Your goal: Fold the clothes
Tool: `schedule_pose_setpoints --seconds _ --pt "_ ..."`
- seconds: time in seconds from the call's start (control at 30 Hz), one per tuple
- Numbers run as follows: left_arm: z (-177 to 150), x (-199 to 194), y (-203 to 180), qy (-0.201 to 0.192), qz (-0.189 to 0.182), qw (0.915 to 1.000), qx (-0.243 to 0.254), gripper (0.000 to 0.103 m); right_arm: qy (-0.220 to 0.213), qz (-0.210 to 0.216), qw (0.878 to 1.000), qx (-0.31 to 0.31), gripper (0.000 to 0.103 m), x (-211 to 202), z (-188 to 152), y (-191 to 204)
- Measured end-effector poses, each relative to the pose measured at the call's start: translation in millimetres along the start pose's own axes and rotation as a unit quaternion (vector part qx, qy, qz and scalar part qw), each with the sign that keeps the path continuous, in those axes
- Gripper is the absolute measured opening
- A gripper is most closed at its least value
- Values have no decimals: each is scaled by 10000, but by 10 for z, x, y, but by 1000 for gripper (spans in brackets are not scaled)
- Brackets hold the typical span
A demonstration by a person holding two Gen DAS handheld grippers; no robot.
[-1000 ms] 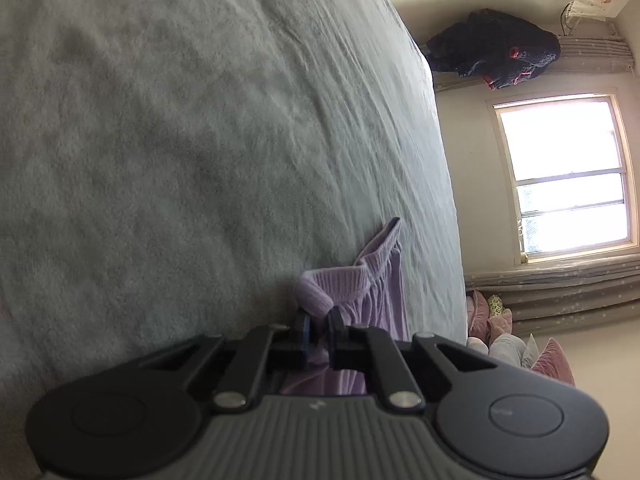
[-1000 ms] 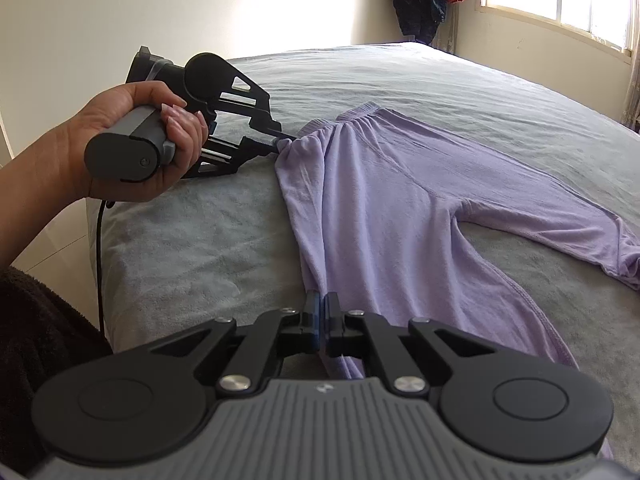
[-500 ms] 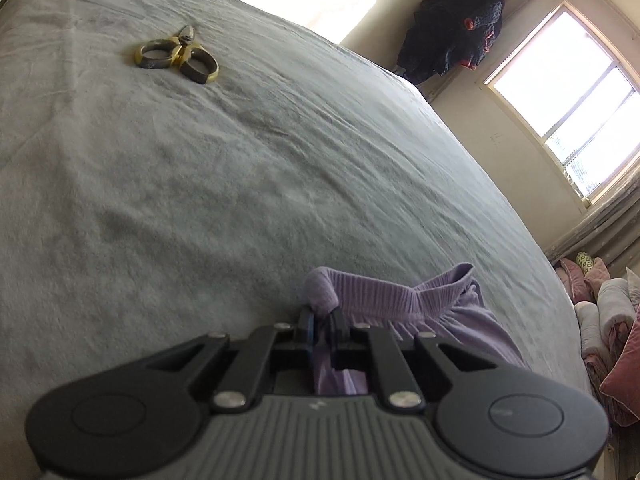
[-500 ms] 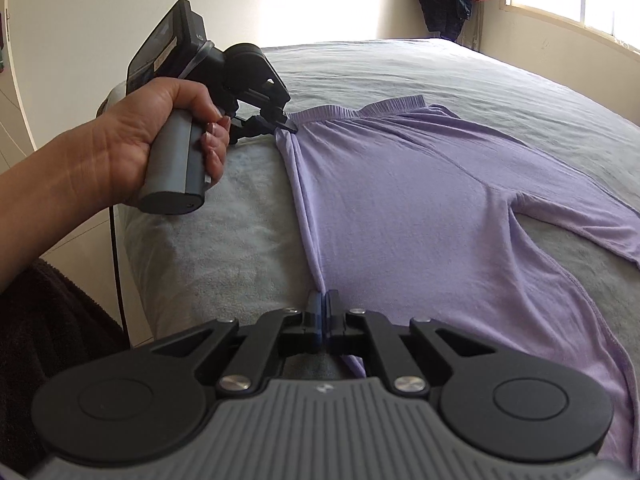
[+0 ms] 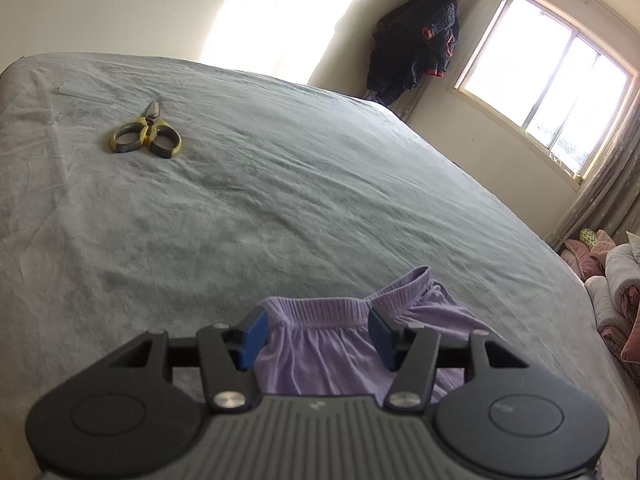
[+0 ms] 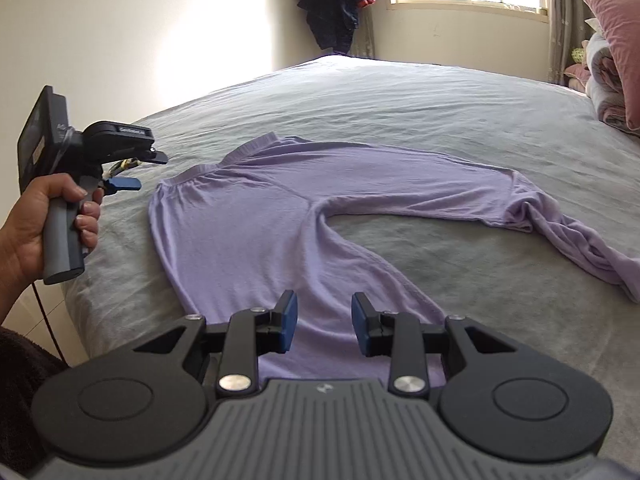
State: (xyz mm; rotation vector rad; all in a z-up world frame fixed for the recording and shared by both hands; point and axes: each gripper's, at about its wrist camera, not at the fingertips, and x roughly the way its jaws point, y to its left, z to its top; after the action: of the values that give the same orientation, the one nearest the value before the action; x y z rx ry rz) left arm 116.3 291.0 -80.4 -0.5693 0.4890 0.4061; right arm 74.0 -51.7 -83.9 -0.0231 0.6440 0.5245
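Note:
Lilac trousers [image 6: 248,216] lie spread flat on the grey bed [image 6: 400,100], waistband to the left, legs running right. The far leg ends in a crumpled hem [image 6: 580,240]. My left gripper [image 6: 146,170], held in a hand [image 6: 44,216], hovers just left of the waistband corner, and its jaws are opening. In the left wrist view the gathered waistband [image 5: 320,308] lies on the bed between the parted blue pads of the left gripper [image 5: 316,324], untouched. My right gripper [image 6: 324,312] hangs over the near leg, its jaws opening with no cloth pinched.
Yellow-handled scissors [image 5: 146,136] lie on the bed at the far left. A dark garment [image 5: 416,44] hangs in the room's corner beside a window [image 5: 540,80]. Pink pillows and rolled bedding [image 6: 612,52] are stacked at the bed's right end.
Both grippers have let go of the trousers and their jaws have parted. The left gripper rose and rolled upright off the waistband corner. The right gripper shifted right from the side seam over the near leg.

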Motion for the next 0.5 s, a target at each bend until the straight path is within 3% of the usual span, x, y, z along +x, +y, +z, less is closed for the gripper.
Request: schedule_pose_setpoints --seconds 0.17,0.5 --pt "-75 54 -250 240 -229 9994 119 58 -30 -457 9983 350 34 -93 -7 -475" --pt "-319 217 -872 724 -709 9937 489 60 -41 -1429 9887 444 37 -111 99 -1285"
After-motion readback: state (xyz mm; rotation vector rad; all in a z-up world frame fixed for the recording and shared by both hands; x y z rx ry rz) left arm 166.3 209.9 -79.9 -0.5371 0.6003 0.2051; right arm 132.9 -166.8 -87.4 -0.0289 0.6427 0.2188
